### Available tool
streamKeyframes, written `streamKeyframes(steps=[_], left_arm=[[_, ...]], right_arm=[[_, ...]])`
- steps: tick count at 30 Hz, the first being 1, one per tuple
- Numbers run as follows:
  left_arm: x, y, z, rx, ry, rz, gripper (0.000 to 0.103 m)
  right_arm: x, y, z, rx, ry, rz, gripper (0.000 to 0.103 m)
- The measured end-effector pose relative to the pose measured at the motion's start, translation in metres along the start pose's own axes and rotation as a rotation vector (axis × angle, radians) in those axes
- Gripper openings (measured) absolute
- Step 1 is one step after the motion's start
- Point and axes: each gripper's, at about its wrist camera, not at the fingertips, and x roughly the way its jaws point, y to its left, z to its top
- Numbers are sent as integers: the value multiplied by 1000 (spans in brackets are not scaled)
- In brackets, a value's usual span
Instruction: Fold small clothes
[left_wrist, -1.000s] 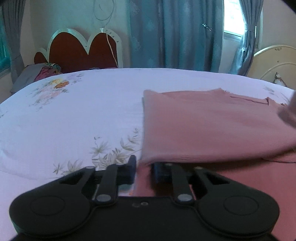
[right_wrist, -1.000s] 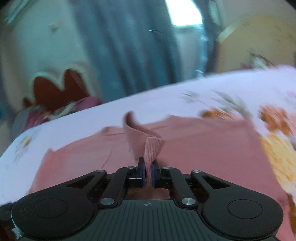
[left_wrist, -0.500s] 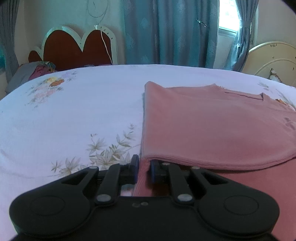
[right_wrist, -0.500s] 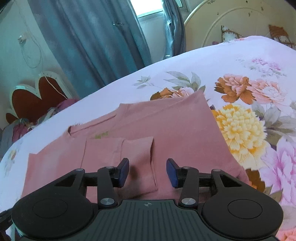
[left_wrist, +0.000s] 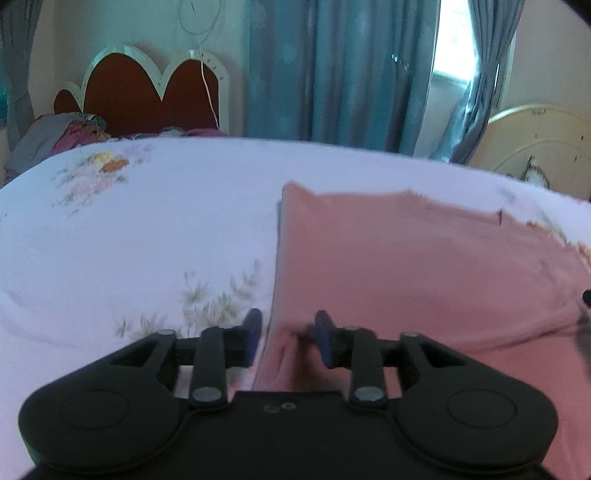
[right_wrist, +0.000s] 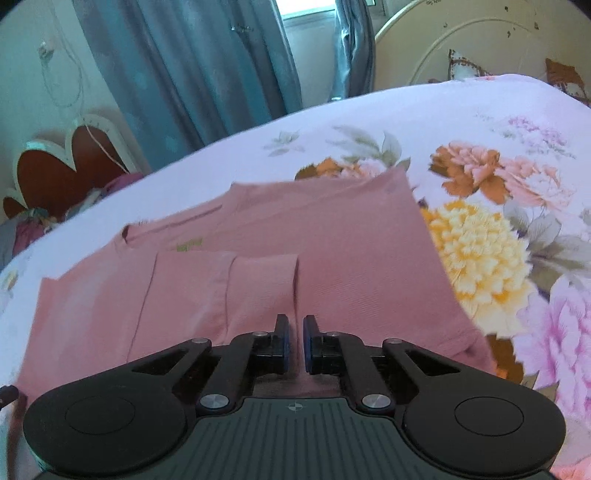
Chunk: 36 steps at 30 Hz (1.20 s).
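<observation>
Pink shirt (right_wrist: 332, 266) lies flat on the floral bedsheet (left_wrist: 147, 240), sleeve (right_wrist: 221, 291) folded in across its body. Long axis runs roughly 9-to-3 in the right view. Left gripper (left_wrist: 286, 334) is spread wide — nothing between the jaws — straddling the shirt's near-left corner at 12. Right gripper (right_wrist: 295, 341) is nearly closed with a thin gap, empty, sleeve cuff just ahead at 12. Judgement: left sits nearer an edge — likely the next pinch.
</observation>
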Motion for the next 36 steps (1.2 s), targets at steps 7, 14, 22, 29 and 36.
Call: streamKeyframes(steps=[7, 14, 22, 29, 36], left_arm=[[30, -7, 32, -49, 9, -40, 60], [90, 0, 55, -115, 72, -24, 59], [130, 12, 67, -151, 63, 31, 37], [135, 12, 68, -150, 33, 56, 27], [135, 7, 74, -119, 44, 70, 30]], right_arm=[[19, 16, 13, -22, -15, 34, 64], [51, 25, 21, -19, 18, 9, 41], [37, 42, 18, -131, -91, -24, 6], [58, 36, 18, -167, -34, -66, 6], [43, 41, 28, -181, -110, -63, 9]])
